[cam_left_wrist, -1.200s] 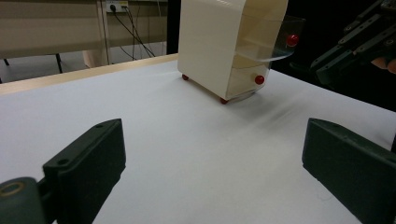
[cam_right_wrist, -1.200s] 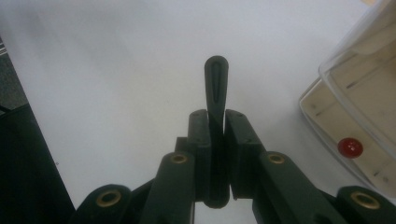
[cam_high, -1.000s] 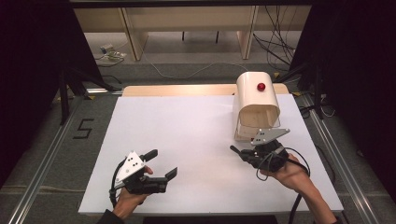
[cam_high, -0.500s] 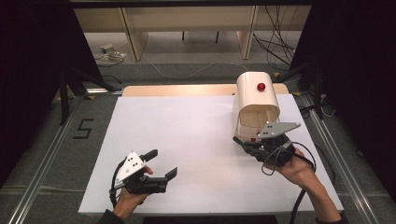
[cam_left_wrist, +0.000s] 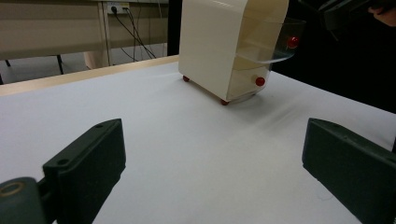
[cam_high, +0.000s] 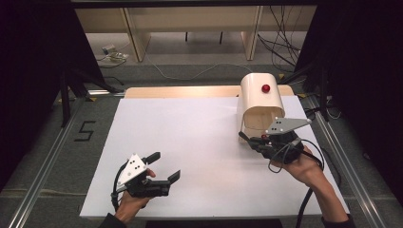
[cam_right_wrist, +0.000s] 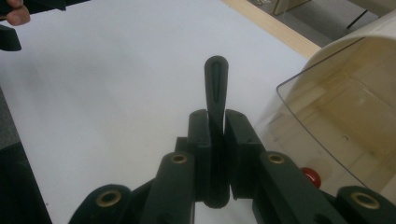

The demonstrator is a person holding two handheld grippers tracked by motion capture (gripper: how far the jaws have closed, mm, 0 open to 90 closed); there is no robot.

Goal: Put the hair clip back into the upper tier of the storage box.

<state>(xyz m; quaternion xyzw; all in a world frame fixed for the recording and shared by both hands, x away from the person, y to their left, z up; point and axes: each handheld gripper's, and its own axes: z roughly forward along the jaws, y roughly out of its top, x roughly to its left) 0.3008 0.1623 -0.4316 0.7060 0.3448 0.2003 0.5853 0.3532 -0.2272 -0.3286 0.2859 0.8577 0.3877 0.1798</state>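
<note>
- You held a slim black plastic handle with a rounded, grooved tip [cam_right_wrist: 215, 93] in your right gripper [cam_right_wrist: 215, 135]; its jaws were pressed tight on the handle's lower part, and whatever sat on the handle's other end was hidden below them.
- That gripper [cam_high: 278, 142] hovered just in front of the cream, round-topped wooden box with a red knob on its top [cam_high: 259, 102], which stood at the right side of the white table [cam_high: 190, 133].
- The box's clear curved plastic door [cam_right_wrist: 336, 116] was swung up, showing a bare wooden inside; a small red knob [cam_right_wrist: 312, 176] sat at the door's lower edge, close beside your jaws.
- The step looked like carrying the handled tool at the box's open front. To do it well, you needed a firm, unchanged grip, a level handle, and clearance from the clear door's edge, so the light box did not slide on its small red feet [cam_left_wrist: 224, 102].
- Your left gripper [cam_high: 166, 166] rested low near the table's front edge, well apart from the box, jaws spread wide and holding nothing.
</note>
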